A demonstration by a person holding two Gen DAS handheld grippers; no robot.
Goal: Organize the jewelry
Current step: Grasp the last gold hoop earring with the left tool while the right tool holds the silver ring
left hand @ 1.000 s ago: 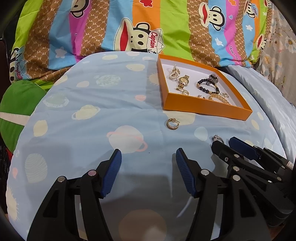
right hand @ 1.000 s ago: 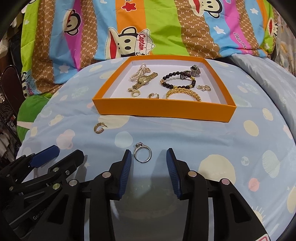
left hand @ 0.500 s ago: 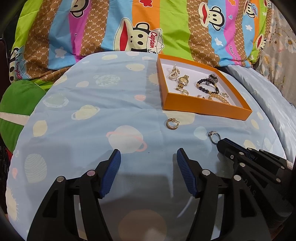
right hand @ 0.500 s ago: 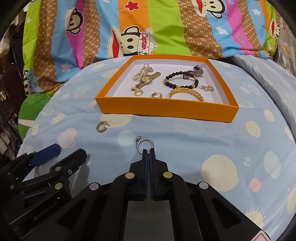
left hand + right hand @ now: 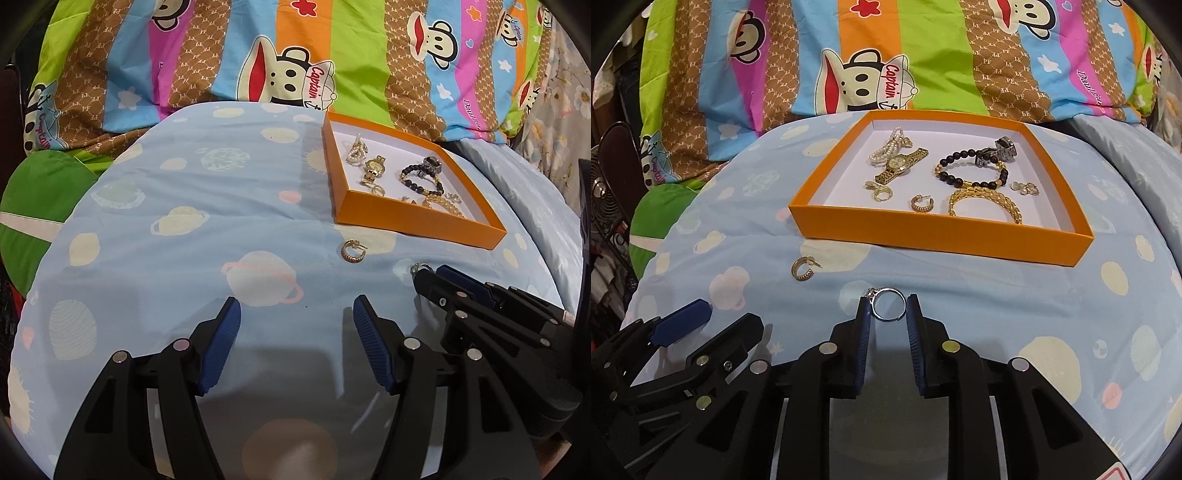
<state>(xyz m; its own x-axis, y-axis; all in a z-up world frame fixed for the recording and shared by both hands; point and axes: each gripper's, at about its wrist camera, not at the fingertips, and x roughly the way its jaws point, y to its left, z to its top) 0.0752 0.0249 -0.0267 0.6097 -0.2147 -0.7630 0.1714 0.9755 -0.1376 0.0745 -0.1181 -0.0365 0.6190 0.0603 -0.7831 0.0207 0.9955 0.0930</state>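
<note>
Silver ring (image 5: 887, 304) is sitting between the blue pads of the right tool (image 5: 886, 314), a bit in front of the orange tray (image 5: 942, 236). The pads look like they touch the band on both sides, so I'd call that a pinch, but whether the ring is off the bedsheet (image 5: 997, 295) I honestly can't tell. From the left camera the same ring (image 5: 419, 268) just peeks out at the tip of the right tool (image 5: 424, 280), near the front right corner of the tray (image 5: 417, 225).

Left tool (image 5: 295, 317) has its fingers spread wide with nothing between them, low over the sheet, well in front and left of the tray.

One gold hoop earring (image 5: 802, 268) lies loose on the sheet just in front of the tray's left front corner. Inside the tray: gold watch (image 5: 899, 166), pearl piece (image 5: 888, 147), black bead bracelet (image 5: 971, 170), gold chain bracelet (image 5: 986, 199), another gold hoop (image 5: 922, 204), a gold ring (image 5: 881, 192) and small silver bits (image 5: 1027, 187) near the right wall.
</note>
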